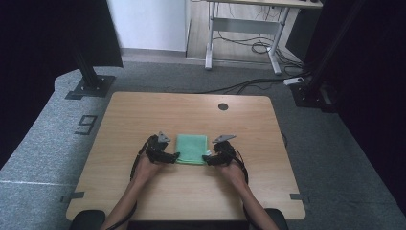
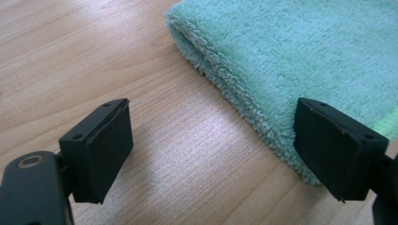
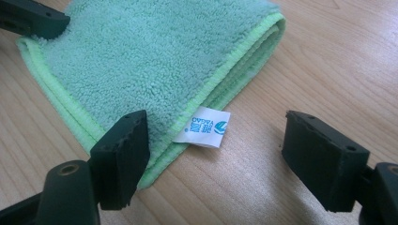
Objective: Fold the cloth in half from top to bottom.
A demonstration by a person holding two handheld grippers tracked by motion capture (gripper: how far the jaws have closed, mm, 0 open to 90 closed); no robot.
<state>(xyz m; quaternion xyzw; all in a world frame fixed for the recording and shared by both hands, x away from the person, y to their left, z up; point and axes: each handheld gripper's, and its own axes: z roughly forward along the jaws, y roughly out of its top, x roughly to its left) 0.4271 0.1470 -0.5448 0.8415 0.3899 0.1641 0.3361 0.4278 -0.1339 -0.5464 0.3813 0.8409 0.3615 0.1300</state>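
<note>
In the high view we see a folded green towel (image 1: 192, 149) lying flat on the wooden bench (image 1: 143, 115), a little below the middle of the frame. Our left tool (image 1: 175, 156) sits at the towel's lower left corner and our right tool (image 1: 207, 158) at its lower right corner, both reaching inward from the forearms that rise from the bottom edge.

In the left gripper view, the left tool (image 2: 213, 150) stands released, its jaws wide apart with bare wood between them. The towel (image 2: 300, 56) fills the upper right of that frame; its rounded folded edge runs diagonally down to the right-hand jaw, which stands in front of the fringe. We cannot tell whether that jaw touches it.

In the right gripper view, the right tool (image 3: 216, 154) is likewise released. The towel (image 3: 150, 56) spreads across the upper left, its lime-trimmed edges stacked. The left-hand jaw covers the towel's near corner, and a small white label (image 3: 204, 127) with blue print sticks out from the hem into the gap between the jaws. The right-hand jaw stands over bare wood, apart from the cloth.
</note>
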